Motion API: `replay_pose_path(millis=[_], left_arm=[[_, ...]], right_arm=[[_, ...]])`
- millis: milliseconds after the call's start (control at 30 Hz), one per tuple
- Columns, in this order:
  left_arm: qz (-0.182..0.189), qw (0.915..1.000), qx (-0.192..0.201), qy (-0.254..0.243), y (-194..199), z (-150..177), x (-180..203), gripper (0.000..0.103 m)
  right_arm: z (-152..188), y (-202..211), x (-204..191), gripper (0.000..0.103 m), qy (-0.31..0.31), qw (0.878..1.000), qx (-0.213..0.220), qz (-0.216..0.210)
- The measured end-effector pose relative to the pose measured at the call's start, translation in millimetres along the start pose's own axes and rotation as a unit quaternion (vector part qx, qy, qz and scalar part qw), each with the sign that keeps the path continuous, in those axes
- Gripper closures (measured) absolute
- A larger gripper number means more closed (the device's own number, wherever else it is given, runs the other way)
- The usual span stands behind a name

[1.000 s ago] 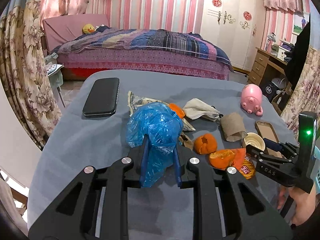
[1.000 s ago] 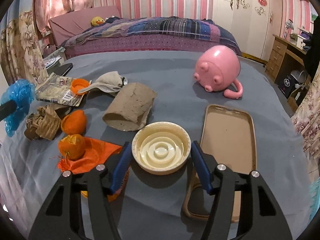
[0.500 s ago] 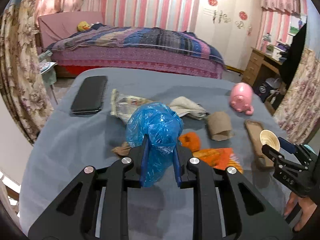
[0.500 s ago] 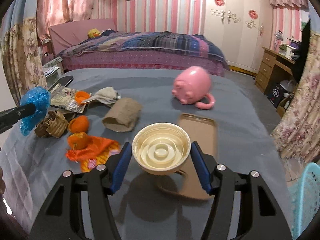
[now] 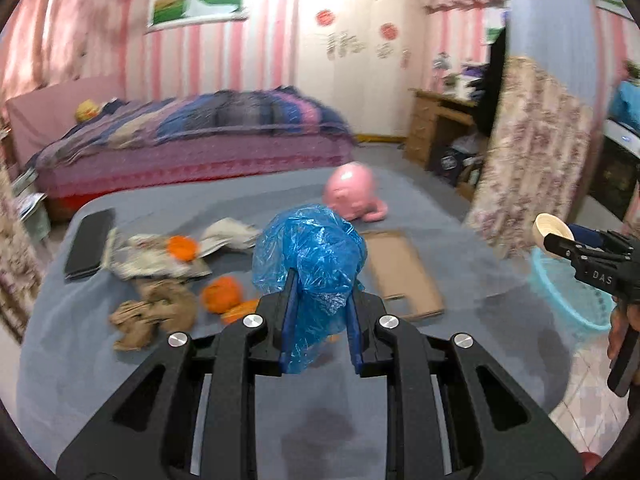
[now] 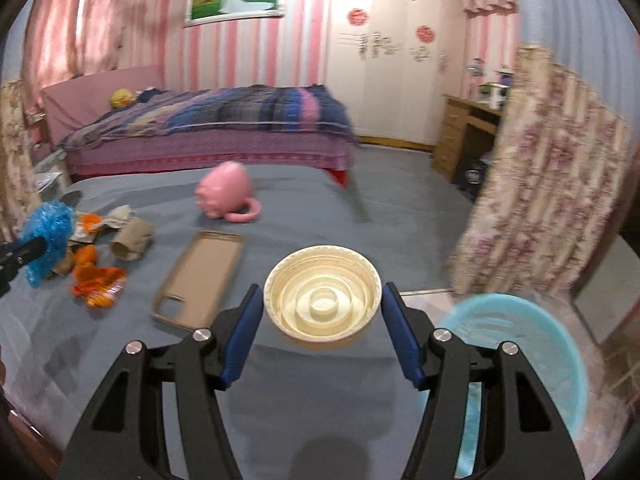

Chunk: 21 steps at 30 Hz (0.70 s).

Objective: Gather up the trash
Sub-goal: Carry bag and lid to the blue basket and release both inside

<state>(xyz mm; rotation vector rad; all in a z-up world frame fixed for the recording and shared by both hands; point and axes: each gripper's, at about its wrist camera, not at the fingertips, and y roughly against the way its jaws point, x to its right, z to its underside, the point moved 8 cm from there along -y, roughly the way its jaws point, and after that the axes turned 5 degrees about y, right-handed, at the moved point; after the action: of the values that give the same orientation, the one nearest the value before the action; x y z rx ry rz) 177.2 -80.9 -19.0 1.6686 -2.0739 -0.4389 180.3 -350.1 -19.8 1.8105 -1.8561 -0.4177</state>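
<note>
My left gripper (image 5: 320,284) is shut on a crumpled blue plastic bag (image 5: 310,256) and holds it above the grey table (image 5: 120,380). My right gripper (image 6: 322,304) is shut on a cream plastic lid (image 6: 322,302), held above the table's right edge. The lid also shows in the left wrist view (image 5: 550,232), over a light blue bin (image 5: 568,300) on the floor. The bin (image 6: 520,344) lies low and to the right of the right gripper. Orange peels (image 5: 222,294), an orange wrapper (image 6: 98,290), crumpled brown paper (image 5: 154,314), a cardboard tube (image 6: 132,240) and a tissue (image 5: 230,232) lie on the table.
A pink pig mug (image 6: 226,196), a tan phone case (image 6: 200,278) and a black phone (image 5: 90,244) lie on the table. A floral curtain (image 6: 548,208) hangs right of the table, above the bin. A bed (image 6: 208,132) stands behind.
Both grippers have lifted and swung right with their loads. The lid has gone from the table to over the right edge, and the blue bin has come into view.
</note>
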Motion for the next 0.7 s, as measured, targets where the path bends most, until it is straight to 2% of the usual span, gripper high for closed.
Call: replay_pose_path(millis=[133, 300, 500, 700], left_arm=[[0.044, 0.9987, 0.005, -0.027, 0.0, 2.4, 49.4, 0.083], [0.078, 0.9954, -0.020, -0.052, -22.6, 13.2, 107.9, 0.083], [0.121, 0.9886, -0.050, -0.075, -52.8, 23.4, 178.9, 0.083], [0.168, 0.9784, -0.072, -0.096, -79.5, 37.4, 252.6, 0.083]], right_arm=[[16.1, 26.8, 51.9, 0.043, -0.019, 0.999, 0.005, 0.037], [41.6, 45.2, 108.6, 0.043, -0.041, 0.996, -0.003, 0.079], [73.0, 42.9, 169.6, 0.043, -0.089, 0.989, -0.021, 0.118], [93.6, 34.8, 201.7, 0.043, -0.108, 0.984, -0.034, 0.141]])
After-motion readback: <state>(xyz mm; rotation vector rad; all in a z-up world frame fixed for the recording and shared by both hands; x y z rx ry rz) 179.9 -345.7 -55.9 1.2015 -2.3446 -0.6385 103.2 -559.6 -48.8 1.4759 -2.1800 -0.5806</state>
